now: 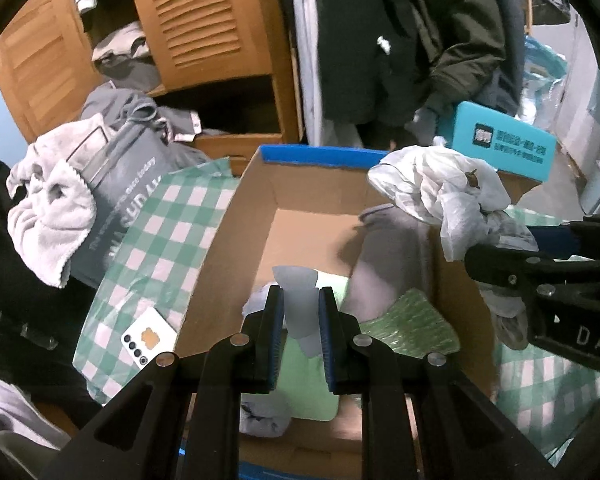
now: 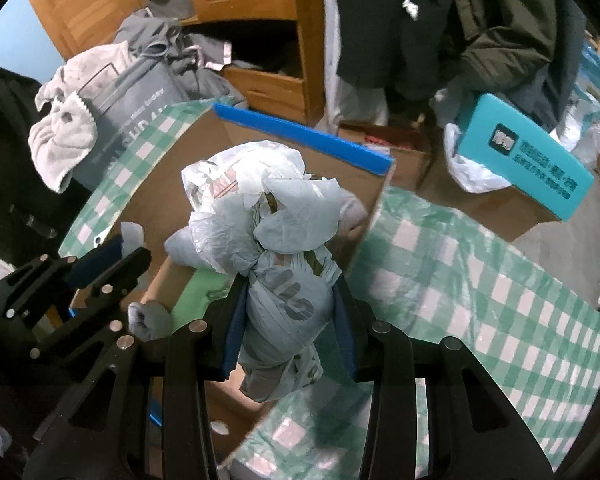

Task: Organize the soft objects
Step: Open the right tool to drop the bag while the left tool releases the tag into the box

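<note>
right gripper (image 2: 290, 316) pinching a knotted plastic bag (image 2: 260, 216) over the cardboard box (image 1: 236, 216); left gripper (image 1: 300, 328) clamped on a pale cloth (image 1: 298, 300) above it.

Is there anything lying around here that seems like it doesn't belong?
Yes: a white phone lies on the green checked cloth just left of the cardboard box, a hard thing among soft ones. It sits close to the box wall, where sorting could knock it.

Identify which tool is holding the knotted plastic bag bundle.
The right tool grips the knotted plastic bag bundle above the cardboard box; the left tool pinches only a thin pale sheet.
</note>
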`<state>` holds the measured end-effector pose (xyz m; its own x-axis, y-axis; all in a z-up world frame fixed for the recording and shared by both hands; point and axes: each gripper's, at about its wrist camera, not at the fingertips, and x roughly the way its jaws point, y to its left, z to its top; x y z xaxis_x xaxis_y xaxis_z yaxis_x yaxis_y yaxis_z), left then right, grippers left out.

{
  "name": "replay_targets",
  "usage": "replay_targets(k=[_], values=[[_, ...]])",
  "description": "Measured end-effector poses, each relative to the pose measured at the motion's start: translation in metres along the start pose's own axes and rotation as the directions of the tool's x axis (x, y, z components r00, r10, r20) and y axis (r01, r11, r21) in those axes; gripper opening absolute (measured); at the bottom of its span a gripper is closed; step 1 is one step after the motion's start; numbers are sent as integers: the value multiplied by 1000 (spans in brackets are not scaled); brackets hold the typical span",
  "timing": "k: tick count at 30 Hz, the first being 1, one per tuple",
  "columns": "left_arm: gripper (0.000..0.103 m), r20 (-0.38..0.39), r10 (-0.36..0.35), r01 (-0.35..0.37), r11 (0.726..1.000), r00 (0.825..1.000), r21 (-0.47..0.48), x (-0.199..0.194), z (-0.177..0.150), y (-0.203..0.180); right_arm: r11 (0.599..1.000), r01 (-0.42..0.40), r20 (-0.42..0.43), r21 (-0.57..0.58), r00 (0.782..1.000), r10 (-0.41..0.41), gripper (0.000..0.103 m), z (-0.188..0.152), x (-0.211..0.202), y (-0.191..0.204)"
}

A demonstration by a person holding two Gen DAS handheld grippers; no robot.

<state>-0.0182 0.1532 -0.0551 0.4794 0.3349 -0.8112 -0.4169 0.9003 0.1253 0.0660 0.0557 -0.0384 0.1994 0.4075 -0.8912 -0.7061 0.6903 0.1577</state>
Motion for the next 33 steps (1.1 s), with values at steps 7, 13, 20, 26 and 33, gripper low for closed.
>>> replay_targets(k=[7,13,20,26,33], values=[[21,-38,12,-14,999,999,-31,6,-3,13,999,-33,-17,-12,999,33,43,3,11,12],[29,-18,21,-22,999,1000,-26,-4,-1,14,1000,-27,20,-8,999,27,55,3,6,10],[39,-3,24,-24,1000,1000,-17,-13,1,14,1000,-21,48,19,999,20,59,0,-6,-1],[53,29,-12,13,1000,1000,-24,-28,3,12,1000,9,90,30,996,-12,67,-5,-29,-9],[64,83,-52,50,999,995,19,-52,6,-3,999,29,147,40,988,-35,71,-13,-58,-19]])
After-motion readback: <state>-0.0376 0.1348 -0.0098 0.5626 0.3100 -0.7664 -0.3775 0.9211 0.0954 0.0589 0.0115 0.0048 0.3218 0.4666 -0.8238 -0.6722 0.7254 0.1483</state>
